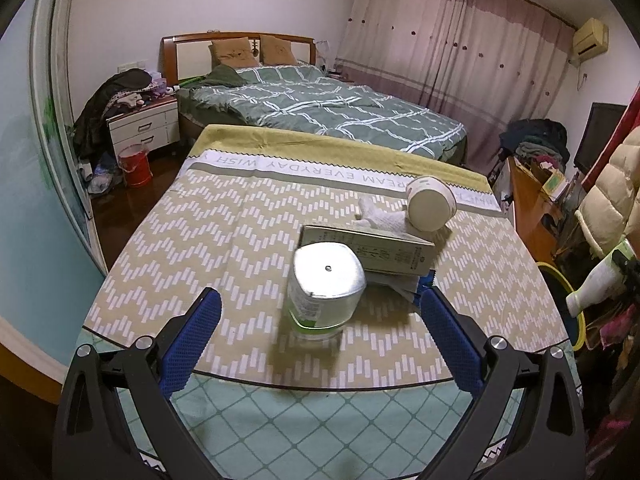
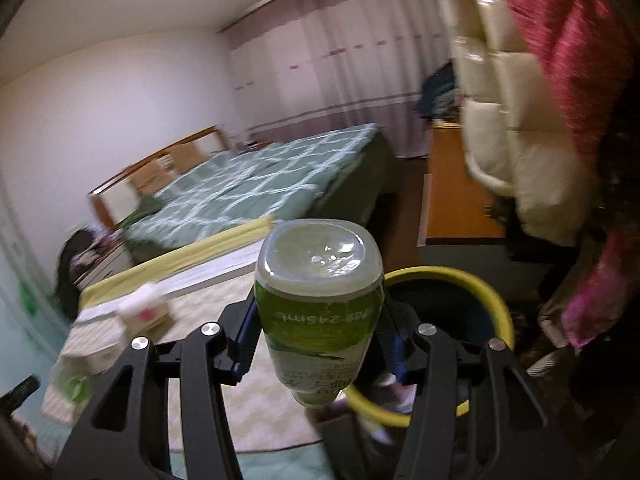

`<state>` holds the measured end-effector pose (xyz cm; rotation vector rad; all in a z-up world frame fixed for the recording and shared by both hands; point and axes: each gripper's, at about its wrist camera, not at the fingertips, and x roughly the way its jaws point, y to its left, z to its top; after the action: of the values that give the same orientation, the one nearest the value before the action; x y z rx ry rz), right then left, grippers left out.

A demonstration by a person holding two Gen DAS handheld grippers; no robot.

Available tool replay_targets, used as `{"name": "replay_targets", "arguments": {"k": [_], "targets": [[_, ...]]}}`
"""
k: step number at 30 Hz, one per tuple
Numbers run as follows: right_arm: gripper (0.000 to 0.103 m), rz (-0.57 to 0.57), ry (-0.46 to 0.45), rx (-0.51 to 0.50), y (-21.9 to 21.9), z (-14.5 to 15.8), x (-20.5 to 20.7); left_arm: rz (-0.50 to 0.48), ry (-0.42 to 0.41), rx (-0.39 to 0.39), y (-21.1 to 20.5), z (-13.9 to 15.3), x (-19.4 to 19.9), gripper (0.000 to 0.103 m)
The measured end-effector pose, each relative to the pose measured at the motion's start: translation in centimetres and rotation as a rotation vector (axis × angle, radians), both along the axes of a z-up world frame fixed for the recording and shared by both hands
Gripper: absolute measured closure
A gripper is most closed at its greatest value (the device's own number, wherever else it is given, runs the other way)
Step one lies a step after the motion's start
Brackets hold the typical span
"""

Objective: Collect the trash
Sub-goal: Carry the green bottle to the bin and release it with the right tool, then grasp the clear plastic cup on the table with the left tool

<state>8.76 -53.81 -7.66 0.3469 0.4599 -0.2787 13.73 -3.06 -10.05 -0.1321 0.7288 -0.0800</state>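
beside table [image 1: 160,248], right claw [image 2: 316,340] grips bottle [image 2: 316,304] over bin [image 2: 496,300].

Glossy plastic bottle [image 2: 318,312], woven tablecloth [image 1: 192,248]

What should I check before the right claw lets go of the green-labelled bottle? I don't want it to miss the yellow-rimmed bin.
1. Grip: the right claw is shut on the bottle, pads on both sides. Ok.
2. Bin in view beside the table: ok.
3. Bottle over the bin opening: not ok; in the right wrist view it sits left of the rim.
4. Room in the bin: cannot tell, the inside is dark.
5. Left claw clear of the drop: ok, it is open over the table, near the silver-topped container.
6. Trash left on the table: box, crumpled tissue, cup. Not ok.
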Motion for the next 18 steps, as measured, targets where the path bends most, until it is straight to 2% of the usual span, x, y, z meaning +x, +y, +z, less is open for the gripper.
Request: {"name": "replay_targets", "arguments": {"k": [5,10,18], "targets": [[0.054,-0.086,0.059,-0.005,-3.2,-2.4,1.3,-0.018,0.009,0.018,-1.3,-0.3,0.6,0.005],[0.051,-0.123,0.111,-0.004,-4.5,-4.5,2.6,-0.030,0.028,0.034,-2.3,-0.8,1.2,0.005],[0.048,-0.127,0.111,-0.008,-4.8,-5.4,2.5,-0.028,0.040,0.046,-2.8,-1.3,1.9,0.005]]}}
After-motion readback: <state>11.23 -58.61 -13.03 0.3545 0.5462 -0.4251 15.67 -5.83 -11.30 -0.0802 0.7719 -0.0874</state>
